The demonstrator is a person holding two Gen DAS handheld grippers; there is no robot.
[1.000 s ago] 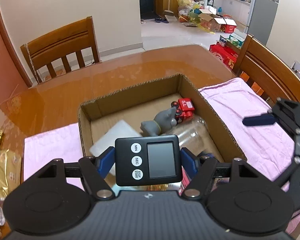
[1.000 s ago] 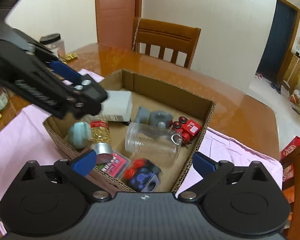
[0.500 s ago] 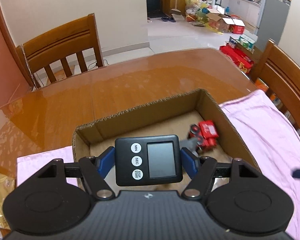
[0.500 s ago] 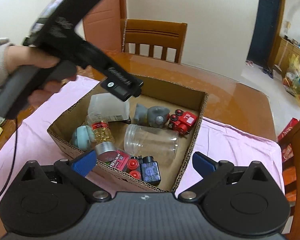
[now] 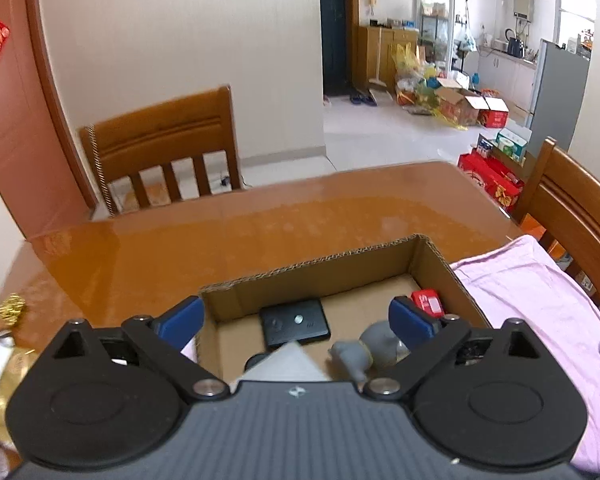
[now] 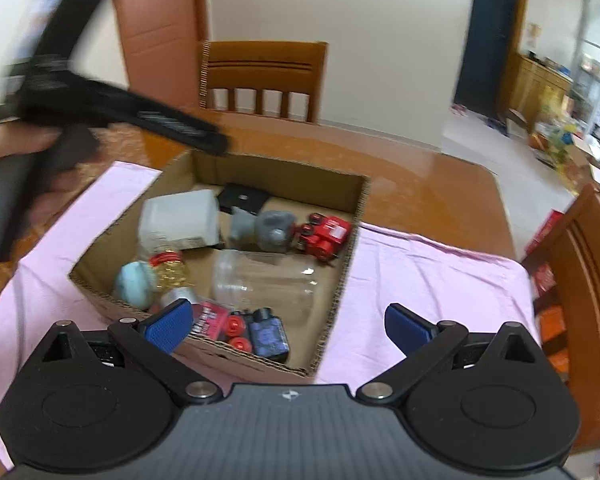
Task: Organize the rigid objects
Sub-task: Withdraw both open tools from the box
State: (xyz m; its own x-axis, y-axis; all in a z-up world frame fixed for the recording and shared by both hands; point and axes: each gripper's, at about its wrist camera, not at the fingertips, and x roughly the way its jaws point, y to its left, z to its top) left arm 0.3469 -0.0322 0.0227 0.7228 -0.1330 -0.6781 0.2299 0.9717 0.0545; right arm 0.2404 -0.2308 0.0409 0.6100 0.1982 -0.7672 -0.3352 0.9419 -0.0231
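The left tool (image 5: 296, 318) is spreading its blue pads with nothing between them, poised over the corrugated cardboard box (image 6: 342, 240). The flat black timer (image 5: 294, 322) lies face down in the box's far corner. The right tool (image 6: 288, 322) hangs released above the box's near wall. Pink cloth (image 6: 420, 280) leaves the glossy worktop (image 5: 260, 232) bare towards its far edge.

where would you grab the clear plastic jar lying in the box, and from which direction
Take the clear jar across its round body, coming from above. It lies on its side in the cardboard box, so its top is open to reach. Its mouth faces the box wall and the red toy truck sits close behind, so a side approach looks cramped.
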